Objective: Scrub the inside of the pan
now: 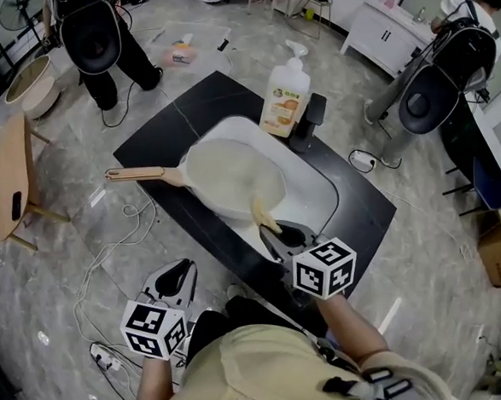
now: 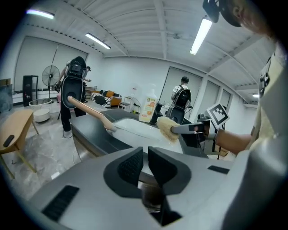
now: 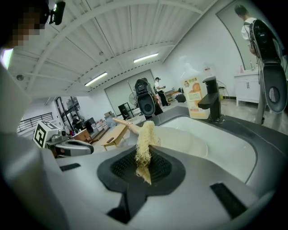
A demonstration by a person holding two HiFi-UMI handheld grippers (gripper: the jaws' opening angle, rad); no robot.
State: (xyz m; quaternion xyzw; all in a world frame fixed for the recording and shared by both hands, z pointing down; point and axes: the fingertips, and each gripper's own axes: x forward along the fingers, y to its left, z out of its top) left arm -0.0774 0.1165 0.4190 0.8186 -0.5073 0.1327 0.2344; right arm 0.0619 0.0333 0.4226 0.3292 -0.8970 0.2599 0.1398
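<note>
A cream pan (image 1: pixel 232 177) lies over the white sink (image 1: pixel 314 192), its wooden handle (image 1: pixel 137 173) pointing left. My right gripper (image 1: pixel 274 232) is shut on a yellow fibre scrubber (image 1: pixel 264 215), whose tip touches the pan's near rim. In the right gripper view the scrubber (image 3: pixel 144 143) stands up between the pads of the right gripper (image 3: pixel 144 164), with the pan (image 3: pixel 180 139) just beyond. My left gripper (image 1: pixel 177 281) hangs off the counter's near left side, shut and holding nothing. In the left gripper view the left gripper (image 2: pixel 145 155) has its pads together, the pan (image 2: pixel 130 128) and scrubber (image 2: pixel 165 127) ahead.
A pump bottle of soap (image 1: pixel 284 94) and a black tap (image 1: pixel 311 118) stand behind the sink on the black counter (image 1: pixel 363 213). A wooden table (image 1: pixel 10 182) is at the left. Cables lie on the floor. People stand at the far left and far right.
</note>
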